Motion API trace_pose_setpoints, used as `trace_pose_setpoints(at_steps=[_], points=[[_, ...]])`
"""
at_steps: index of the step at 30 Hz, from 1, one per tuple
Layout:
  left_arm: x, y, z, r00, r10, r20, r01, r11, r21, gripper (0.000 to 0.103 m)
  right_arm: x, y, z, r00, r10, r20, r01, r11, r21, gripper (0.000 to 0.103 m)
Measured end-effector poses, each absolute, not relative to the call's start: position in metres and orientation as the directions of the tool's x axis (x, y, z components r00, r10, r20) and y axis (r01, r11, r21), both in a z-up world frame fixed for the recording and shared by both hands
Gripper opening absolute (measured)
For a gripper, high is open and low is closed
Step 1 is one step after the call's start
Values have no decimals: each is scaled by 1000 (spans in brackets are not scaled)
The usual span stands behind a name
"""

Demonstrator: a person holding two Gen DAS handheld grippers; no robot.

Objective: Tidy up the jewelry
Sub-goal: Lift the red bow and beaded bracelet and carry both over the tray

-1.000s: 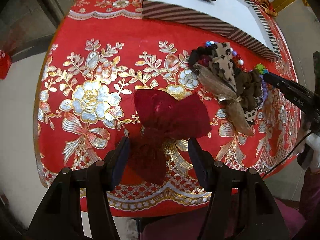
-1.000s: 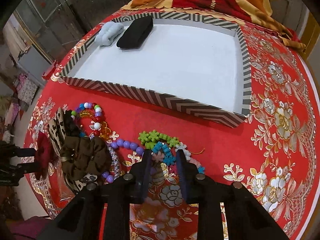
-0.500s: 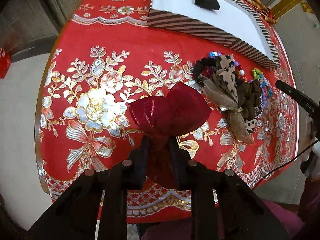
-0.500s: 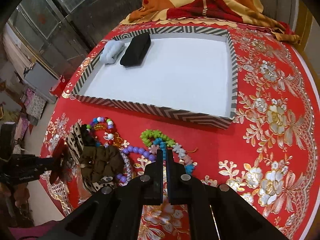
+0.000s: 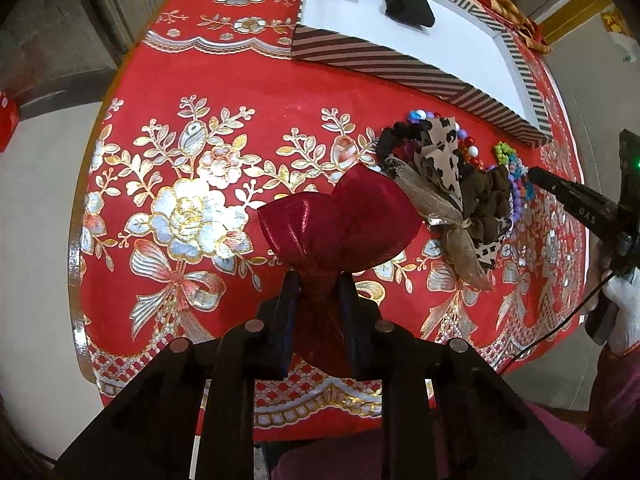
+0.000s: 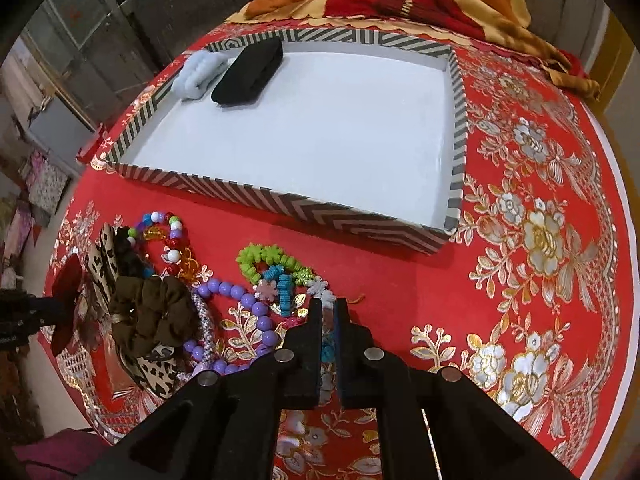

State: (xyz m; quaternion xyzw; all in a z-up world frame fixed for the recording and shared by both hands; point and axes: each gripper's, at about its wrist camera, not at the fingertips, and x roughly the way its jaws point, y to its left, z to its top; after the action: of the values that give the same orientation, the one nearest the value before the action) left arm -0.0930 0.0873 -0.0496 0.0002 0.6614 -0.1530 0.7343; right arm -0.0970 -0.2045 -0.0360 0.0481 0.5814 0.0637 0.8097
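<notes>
Red bow (image 5: 340,224): shiny dark-red fabric, pinched at its knot, its 2 lobes fanned out above the red tablecloth (image 5: 240,96) near the table's front edge.
Left gripper (image 5: 318,296): its 2 fingers are clamped on the bow's narrow middle.
Hair-tie pile (image 5: 448,184): just right of the bow; a leopard-print bow, a brown scrunchie (image 6: 154,316) and a sheer tan bow lie overlapped.
Bead bracelets: a multicolour bead ring (image 6: 168,236) beside the pile, a purple bead string (image 6: 252,320) and a green one (image 6: 264,258) close by.
Blue bracelet (image 6: 285,292): small turquoise pieces running down under the right gripper's tips.
Right gripper (image 6: 328,308): fingers nearly together with a thin gap; bits of bracelet show in that gap, but whether they are actually pinched I cannot tell.
Striped tray (image 6: 280,200): beyond the jewelry, white floor, chevron walls.
In tray: a black pouch (image 6: 248,72) and a pale blue scrunchie (image 6: 198,76), side by side in the far left corner.
</notes>
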Motion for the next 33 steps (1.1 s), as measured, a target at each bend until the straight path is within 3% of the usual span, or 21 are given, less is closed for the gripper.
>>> trace_pose_setpoints(at_steps=[2,3,4,11,15,20,25,27,33], points=[[-93,90,-50,75,-225,-971,216,955,-204,19,-96,-206,-38,305,162,-939,-46,987,156,23],[-93,91,-49,73,-225,-972,213,955,-205,19,-95,-206,-40,295,167,-941,-47,986,161,36],[-93,91,-50,71,-225,-972,209,956,-206,19,-95,-206,-42,282,178,-943,-50,984,171,36],[-94,89,-49,69,-226,-972,208,956,-208,19,-96,-201,-46,270,157,-950,-60,987,146,35],[-94,86,-44,78,-230,-970,216,954,-208,19,-97,-202,-45,278,172,-945,-61,985,161,21],[-94,86,-44,77,-230,-970,218,953,-209,19,-96,-220,-48,276,213,-937,-31,977,213,20],[-95,83,-42,74,-233,-970,220,952,-212,19,-99,-211,-47,286,137,-948,-82,990,118,20],[-95,82,-40,80,-236,-968,224,951,-213,19,-100,-208,-47,293,116,-949,-86,992,95,12],[-92,81,-24,105,-251,-962,231,947,-222,19,-107,-214,-27,329,170,-929,-65,985,157,12]])
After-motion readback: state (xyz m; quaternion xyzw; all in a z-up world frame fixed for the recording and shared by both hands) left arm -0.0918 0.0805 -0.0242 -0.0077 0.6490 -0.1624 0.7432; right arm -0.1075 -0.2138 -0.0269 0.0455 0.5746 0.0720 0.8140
